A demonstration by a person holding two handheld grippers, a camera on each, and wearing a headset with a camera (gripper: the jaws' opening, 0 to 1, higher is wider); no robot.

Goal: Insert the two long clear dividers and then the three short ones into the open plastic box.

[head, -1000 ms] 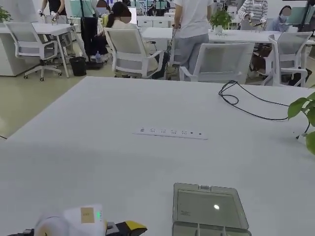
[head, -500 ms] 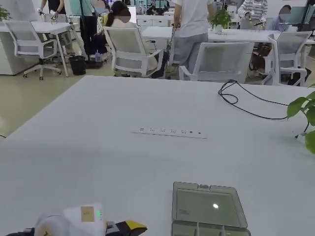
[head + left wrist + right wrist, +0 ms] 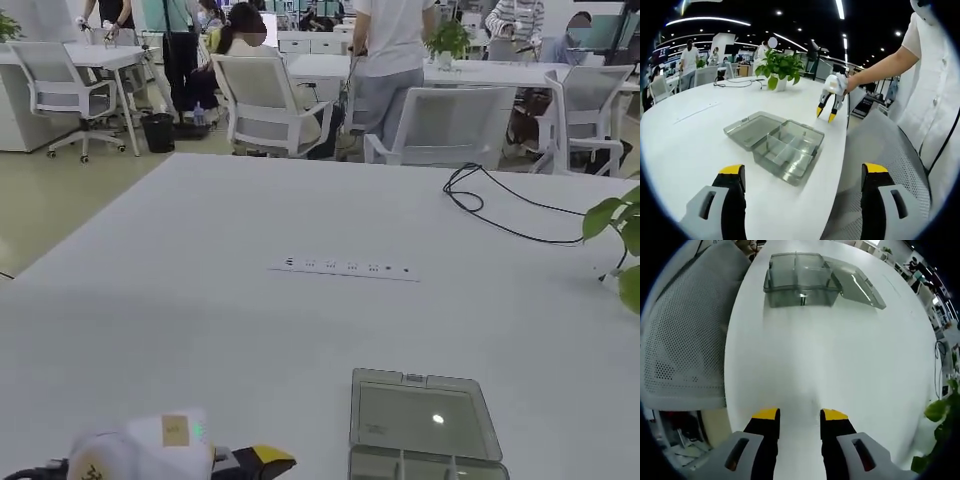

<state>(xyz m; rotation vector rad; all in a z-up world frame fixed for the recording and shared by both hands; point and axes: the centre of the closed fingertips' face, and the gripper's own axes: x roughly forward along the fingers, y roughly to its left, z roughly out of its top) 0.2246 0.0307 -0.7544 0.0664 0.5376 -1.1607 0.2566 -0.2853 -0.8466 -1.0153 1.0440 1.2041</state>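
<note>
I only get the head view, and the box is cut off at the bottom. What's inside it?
Observer: In the left gripper view, clear dividers stand inside the box and split it into compartments. I can't count them.
Operator: Where's the other gripper? I see just one!
Observer: The right gripper is beyond the box, by the edge of the table. Its jaws are a little apart and hold nothing.
</note>
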